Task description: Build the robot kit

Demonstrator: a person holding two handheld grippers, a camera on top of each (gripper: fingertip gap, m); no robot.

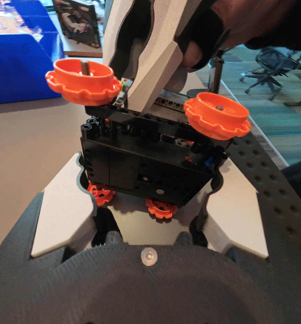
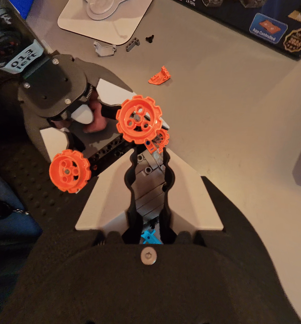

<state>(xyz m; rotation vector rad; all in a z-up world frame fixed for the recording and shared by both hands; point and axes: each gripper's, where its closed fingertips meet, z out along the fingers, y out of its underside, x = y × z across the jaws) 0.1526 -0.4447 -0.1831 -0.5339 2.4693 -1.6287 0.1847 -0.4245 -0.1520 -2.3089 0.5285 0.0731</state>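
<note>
Both claws are clamped on one brick-built vehicle (image 1: 146,157): the left gripper (image 1: 148,177) on its black body, the right gripper (image 2: 149,175) on its grey part, orange wheels (image 2: 139,119) just beside.

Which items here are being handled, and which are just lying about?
Handled:
- brick-built vehicle, orange wheels
- left gripper, shut on it
- right gripper, shut on its grey part

Lying about:
- orange piece
- grey bracket
- printed box
</note>
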